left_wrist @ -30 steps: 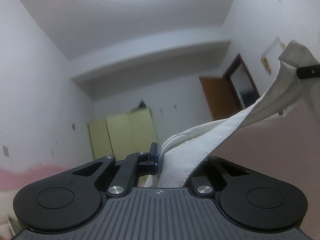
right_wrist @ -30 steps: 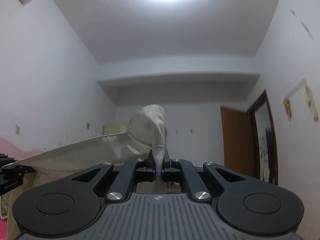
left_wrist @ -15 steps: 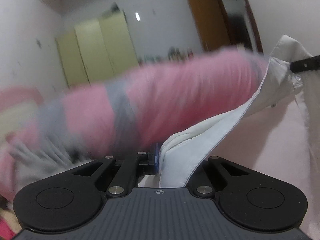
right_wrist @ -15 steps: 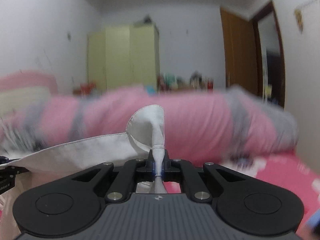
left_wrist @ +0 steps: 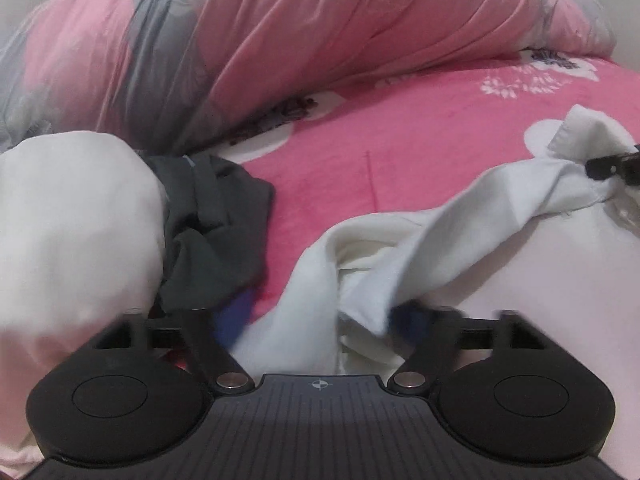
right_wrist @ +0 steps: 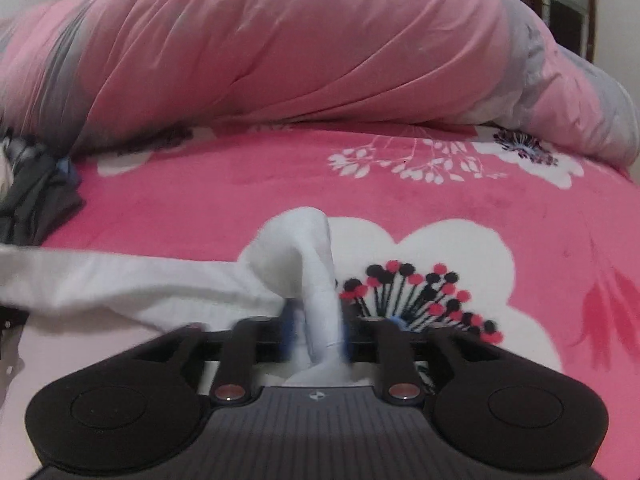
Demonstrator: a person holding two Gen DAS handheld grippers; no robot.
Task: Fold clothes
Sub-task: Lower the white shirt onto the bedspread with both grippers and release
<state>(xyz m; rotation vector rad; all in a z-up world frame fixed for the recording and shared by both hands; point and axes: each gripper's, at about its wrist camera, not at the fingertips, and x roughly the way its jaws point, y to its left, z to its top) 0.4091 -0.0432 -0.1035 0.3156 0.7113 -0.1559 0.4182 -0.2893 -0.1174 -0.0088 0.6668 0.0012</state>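
Observation:
A white shirt [left_wrist: 460, 224] stretches between my two grippers, low over the pink flowered bed [left_wrist: 400, 128]. My left gripper [left_wrist: 320, 312] stands wide open with the shirt's edge lying loose between its blurred fingers. My right gripper [right_wrist: 316, 332] has its jaws slightly apart around a bunched fold of the white shirt [right_wrist: 304, 264], blurred by motion. The right gripper's fingertip also shows in the left wrist view [left_wrist: 612, 166], at the shirt's collar.
A rolled pink and grey quilt [right_wrist: 304, 48] lies across the back of the bed. A dark grey garment [left_wrist: 212, 220] and a white cloth heap [left_wrist: 72, 220] lie at the left. The dark garment also shows in the right wrist view [right_wrist: 36, 200].
Both grippers have swung down from facing the ceiling and walls to low over the bed. The left gripper has opened wide and let go of the shirt; the right jaws have begun to part.

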